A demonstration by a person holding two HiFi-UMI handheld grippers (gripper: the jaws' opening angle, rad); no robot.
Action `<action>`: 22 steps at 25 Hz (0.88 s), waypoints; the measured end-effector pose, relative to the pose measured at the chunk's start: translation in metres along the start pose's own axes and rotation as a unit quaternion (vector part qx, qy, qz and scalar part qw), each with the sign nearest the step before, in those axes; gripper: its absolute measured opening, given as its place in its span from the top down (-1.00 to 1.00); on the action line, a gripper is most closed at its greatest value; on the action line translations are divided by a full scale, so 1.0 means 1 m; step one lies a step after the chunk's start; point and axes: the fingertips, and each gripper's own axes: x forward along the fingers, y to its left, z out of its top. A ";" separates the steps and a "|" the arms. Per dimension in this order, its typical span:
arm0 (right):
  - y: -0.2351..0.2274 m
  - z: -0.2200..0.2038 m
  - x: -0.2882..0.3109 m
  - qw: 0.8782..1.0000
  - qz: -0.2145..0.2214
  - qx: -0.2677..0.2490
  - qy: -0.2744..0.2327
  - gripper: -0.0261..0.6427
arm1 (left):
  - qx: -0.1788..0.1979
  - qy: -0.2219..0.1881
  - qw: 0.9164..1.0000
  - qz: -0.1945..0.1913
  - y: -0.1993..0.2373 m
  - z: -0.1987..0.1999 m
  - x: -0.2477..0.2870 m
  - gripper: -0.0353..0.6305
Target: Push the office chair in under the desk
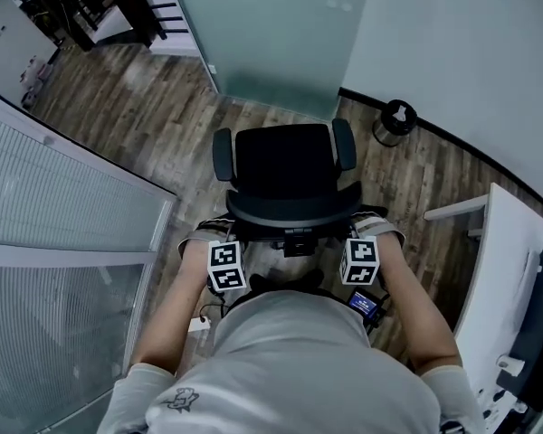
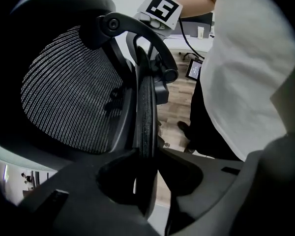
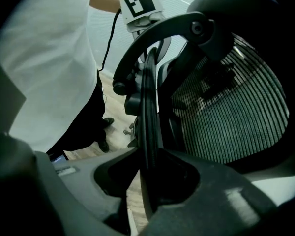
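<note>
- Head view: the black office chair [image 1: 285,174] stands out on the wood floor [image 1: 154,125], its seat turned away from the person toward a frosted glass wall [image 1: 271,34].
- The person stands right behind the chair, arms reaching down to the top of the backrest.
- The left gripper [image 1: 226,247] sits at the left end of the backrest's top and the right gripper [image 1: 357,242] at the right end, their marker cubes level with each other.
- The white desk [image 1: 516,242] runs along the right edge of the view, well apart from the chair, which is not under it.
- A small round bin [image 1: 394,122] stands by the wall beyond the chair's right armrest, and a ribbed glass partition [image 1: 63,206] fills the left side.
- Left gripper view: the dark backrest rim [image 2: 146,117] runs straight up between the two jaws, and both jaws press against it from either side, clamped on it.
- The backrest mesh [image 2: 73,97] spreads to the left of the rim; the person's white shirt [image 2: 246,68] fills the right, with floor showing between.
- The other gripper's marker cube shows at the top, at the far end of the backrest.
- Right gripper view: the same rim passes between this gripper's jaws, which close on it from both sides.
- Here the mesh lies to the right and the shirt to the left, with a dark shoe [image 3: 105,123] on the floor below.
</note>
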 end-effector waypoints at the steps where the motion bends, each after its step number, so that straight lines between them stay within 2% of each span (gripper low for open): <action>1: 0.001 -0.008 -0.003 1.000 -0.004 0.009 0.003 0.60 | 0.010 -0.001 1.000 -0.001 0.004 0.008 0.003 0.56; 7: 0.016 -0.055 -0.017 0.997 -0.022 0.069 0.023 0.60 | 0.063 -0.017 0.998 0.000 0.023 0.057 0.020 0.56; 13: 0.030 -0.093 -0.031 0.989 -0.042 0.133 0.053 0.60 | 0.122 -0.040 0.992 -0.006 0.042 0.100 0.035 0.56; 19: 0.041 -0.124 -0.047 0.971 -0.056 0.218 0.081 0.60 | 0.198 -0.073 0.977 -0.024 0.069 0.150 0.043 0.56; 22: 0.046 -0.138 -0.057 0.957 -0.061 0.267 0.100 0.60 | 0.243 -0.092 0.965 -0.044 0.082 0.174 0.049 0.56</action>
